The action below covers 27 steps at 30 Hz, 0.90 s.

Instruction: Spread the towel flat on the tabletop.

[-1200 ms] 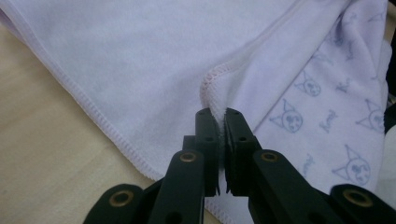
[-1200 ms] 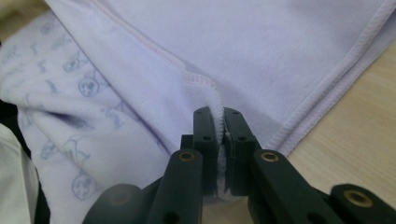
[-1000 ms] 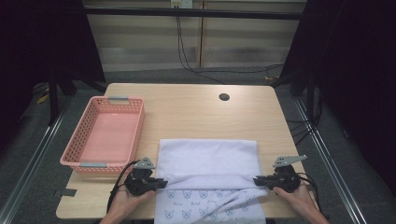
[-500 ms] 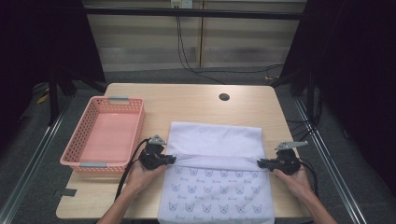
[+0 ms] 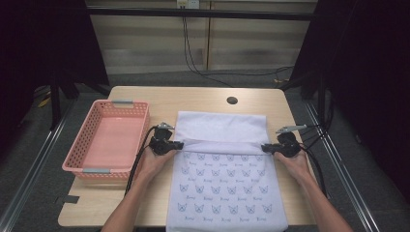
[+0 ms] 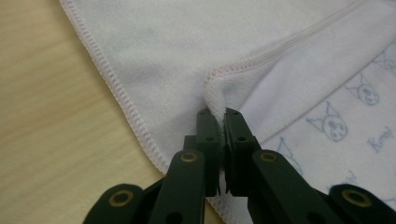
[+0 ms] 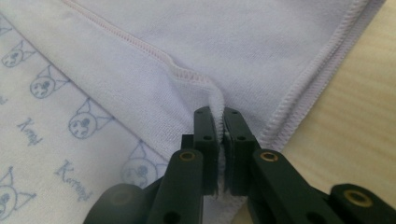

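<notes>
- Since a second ago both hands have carried the towel's (image 5: 225, 179) near hem away from the person, toward the far edge.
- The left gripper (image 5: 178, 144) and right gripper (image 5: 264, 148) are each clamped on a hem corner.
- One corner could slip, leaving a crooked fold.
- Beyond: wooden table (image 5: 203, 99), pink basket (image 5: 87, 145), dark room.

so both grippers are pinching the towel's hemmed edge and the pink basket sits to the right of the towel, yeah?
Not quite: the pink basket sits to the left of the towel, as the high view shows. The rest holds: the left gripper and the right gripper each have their fingers shut on the towel's hemmed edge.
</notes>
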Available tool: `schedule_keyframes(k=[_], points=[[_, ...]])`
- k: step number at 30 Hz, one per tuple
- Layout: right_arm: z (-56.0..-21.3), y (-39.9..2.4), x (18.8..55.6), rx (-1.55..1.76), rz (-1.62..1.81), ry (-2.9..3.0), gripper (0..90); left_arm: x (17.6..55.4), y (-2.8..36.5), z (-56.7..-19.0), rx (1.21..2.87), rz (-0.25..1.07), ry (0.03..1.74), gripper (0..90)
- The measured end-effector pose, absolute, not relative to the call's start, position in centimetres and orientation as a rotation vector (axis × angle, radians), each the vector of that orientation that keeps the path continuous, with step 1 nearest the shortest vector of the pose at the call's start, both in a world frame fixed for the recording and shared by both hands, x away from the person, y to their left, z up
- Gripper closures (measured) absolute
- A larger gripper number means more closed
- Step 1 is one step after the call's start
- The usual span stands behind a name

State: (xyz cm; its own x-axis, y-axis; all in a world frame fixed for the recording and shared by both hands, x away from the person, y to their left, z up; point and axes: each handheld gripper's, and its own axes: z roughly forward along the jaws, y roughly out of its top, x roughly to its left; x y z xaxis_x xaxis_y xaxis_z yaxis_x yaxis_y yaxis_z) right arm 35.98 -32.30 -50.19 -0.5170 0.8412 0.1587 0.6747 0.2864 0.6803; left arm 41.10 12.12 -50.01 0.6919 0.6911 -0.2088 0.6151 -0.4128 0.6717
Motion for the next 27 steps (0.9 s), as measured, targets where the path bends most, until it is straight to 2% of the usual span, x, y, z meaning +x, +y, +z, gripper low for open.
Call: schedule_keyframes(k=[7,9,14,19,23,27], points=[[-50.2,-31.8,39.3,1.424,1.014,2.288,85.9,43.5,12.0,-49.7,2.171,0.171,1.047,86.3],[-50.2,-31.4,40.0,1.413,1.002,2.276,85.8,43.9,11.4,-49.7,2.181,0.230,1.039,86.4],[-50.4,-30.9,41.1,1.427,0.996,2.225,85.8,45.7,11.7,-49.8,2.148,0.200,1.082,86.5],[-50.4,-31.1,41.4,1.444,1.011,2.222,85.6,45.8,11.7,-49.7,2.163,0.188,1.074,86.6],[-48.9,-31.8,41.3,1.436,1.084,2.201,85.6,45.2,12.0,-48.7,2.115,0.158,1.049,86.6],[-45.8,-32.8,41.0,1.405,1.171,2.134,85.5,44.1,11.9,-46.0,2.039,0.151,1.003,86.5]])
